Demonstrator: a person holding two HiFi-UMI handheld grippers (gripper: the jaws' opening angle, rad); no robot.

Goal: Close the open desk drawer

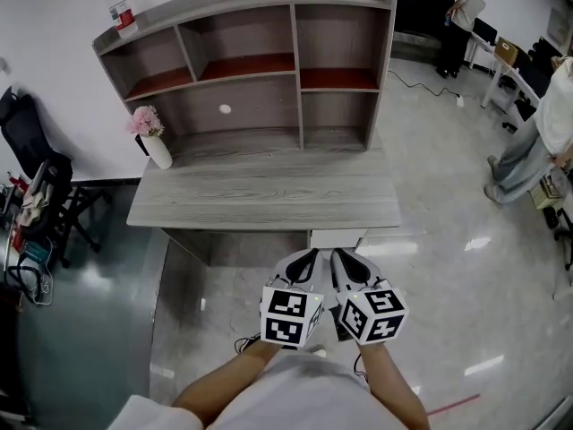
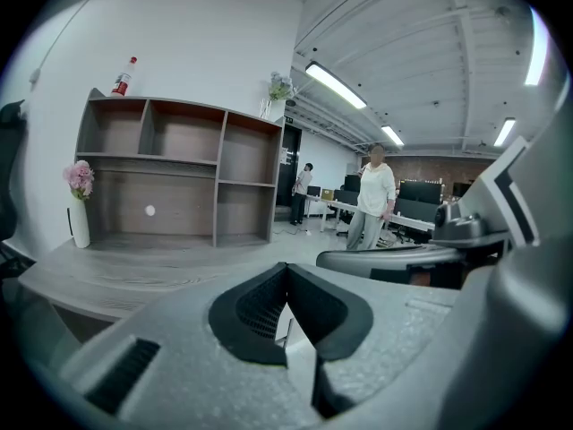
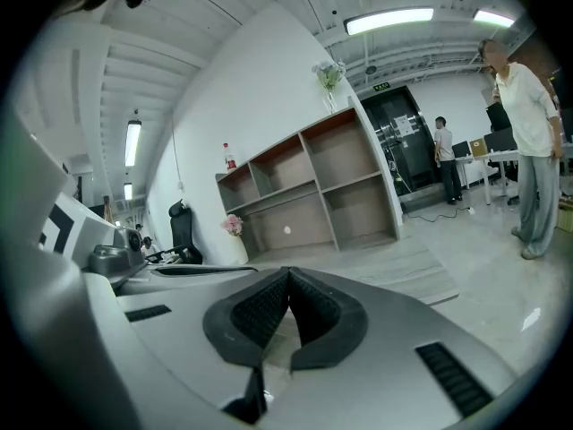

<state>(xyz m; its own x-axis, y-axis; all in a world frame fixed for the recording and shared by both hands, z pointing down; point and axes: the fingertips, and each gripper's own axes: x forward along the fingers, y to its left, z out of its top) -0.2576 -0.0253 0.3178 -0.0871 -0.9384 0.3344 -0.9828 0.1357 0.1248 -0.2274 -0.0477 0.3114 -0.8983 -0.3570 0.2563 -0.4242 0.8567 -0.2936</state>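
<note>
Two grippers, side by side in front of the desk's front edge, clear of it and touching nothing.

- left gripper (image 1: pixel 312 253) (image 2: pixel 286 265): black pads meet at the tips, nothing between them
- right gripper (image 1: pixel 339 253) (image 3: pixel 288 271): same, pads pressed together, empty
- one marker cube on each, two in total

Task item: one drawer (image 1: pixel 337 238). It shows as a pale strip just under the front edge of the grey wood-grain desk (image 1: pixel 269 195), towards its right corner and directly ahead of the jaw tips. Can't tell from the head view how far out it sits.

On the desk:
- one grey hutch shelf unit (image 1: pixel 300 70) along the back edge, with five open compartments and red-brown shelf boards
- one white vase with pink flowers (image 1: pixel 152 141) at the left edge, against the hutch
- one clear bottle with a red label (image 1: pixel 121 9) on the hutch top, left corner
- one glass vase with a green sprig (image 2: pixel 279 88) on the hutch top, right corner

Around it: one black office chair (image 1: pixel 36 164) left of the desk, and two people on the right, one by the dark doorway (image 1: pixel 466 9) and one at the frame edge (image 1: pixel 546 141).
</note>
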